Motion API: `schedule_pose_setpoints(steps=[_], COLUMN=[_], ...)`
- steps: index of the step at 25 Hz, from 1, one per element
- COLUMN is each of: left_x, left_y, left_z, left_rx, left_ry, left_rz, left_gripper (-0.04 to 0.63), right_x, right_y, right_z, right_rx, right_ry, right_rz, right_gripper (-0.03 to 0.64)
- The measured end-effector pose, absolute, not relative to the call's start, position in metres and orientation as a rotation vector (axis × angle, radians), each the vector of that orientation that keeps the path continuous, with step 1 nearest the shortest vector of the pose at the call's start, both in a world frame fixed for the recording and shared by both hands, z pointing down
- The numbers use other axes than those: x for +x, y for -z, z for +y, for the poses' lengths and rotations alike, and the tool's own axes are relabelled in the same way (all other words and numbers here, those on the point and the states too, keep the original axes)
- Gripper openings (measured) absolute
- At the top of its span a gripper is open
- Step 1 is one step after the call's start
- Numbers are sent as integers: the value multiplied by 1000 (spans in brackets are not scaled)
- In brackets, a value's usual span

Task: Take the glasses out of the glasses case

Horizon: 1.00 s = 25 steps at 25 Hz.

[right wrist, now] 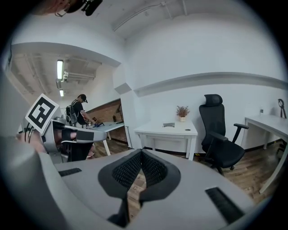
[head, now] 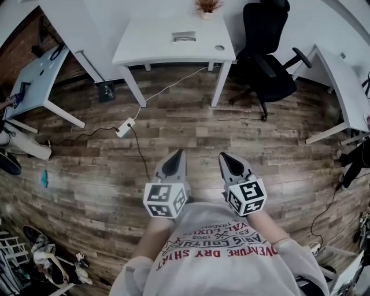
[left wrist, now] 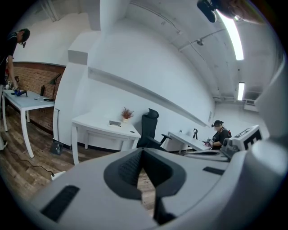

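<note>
A flat grey object (head: 184, 36), possibly the glasses case, lies on the white desk (head: 150, 49) across the room; the glasses themselves cannot be seen. It also shows small in the left gripper view (left wrist: 114, 123) and the right gripper view (right wrist: 168, 125). My left gripper (head: 179, 152) and right gripper (head: 222, 155) are held side by side in front of my chest, over the wooden floor and far short of the desk. Both point toward it. The left gripper (left wrist: 142, 152) has its jaws together with nothing between them, and so does the right gripper (right wrist: 141, 152).
A potted plant (head: 207, 6) and a small round object (head: 219, 48) are on the same desk. A black office chair (head: 269, 58) stands to its right. A power strip (head: 124, 127) with cables lies on the floor. Other desks flank the room (head: 34, 75) (head: 347, 87). People stand at them (left wrist: 219, 132) (right wrist: 78, 110).
</note>
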<state>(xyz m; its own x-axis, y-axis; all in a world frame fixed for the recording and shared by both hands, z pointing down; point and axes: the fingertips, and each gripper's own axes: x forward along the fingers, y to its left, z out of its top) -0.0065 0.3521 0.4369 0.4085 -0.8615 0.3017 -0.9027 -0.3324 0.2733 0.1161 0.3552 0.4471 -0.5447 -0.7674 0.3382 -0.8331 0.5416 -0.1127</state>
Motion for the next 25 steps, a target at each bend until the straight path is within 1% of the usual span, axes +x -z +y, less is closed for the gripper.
schedule_pose_setpoints(steps=[4,10,18,25], left_x=[-43,-71,-90,-89], left_y=[-434,-439,-453,-457], left_z=[313,274,234,181], left_rx=[2286,2293,2241,2194], left_ry=[-141,-157,-157,-148], left_rz=[-1486,-1427,-1436,-1513], left_gripper=[2,2,2,2], right_x=[81,51,41,42], right_y=[-449,-449,-462,-469], right_z=[321,284,233,167], right_rx=[1346,1385,1374,1307], right_ry=[-420,-444,-461,-445], right_rz=[-2508,-2478,-2453,-2494], right_gripper=[12,12,12,12])
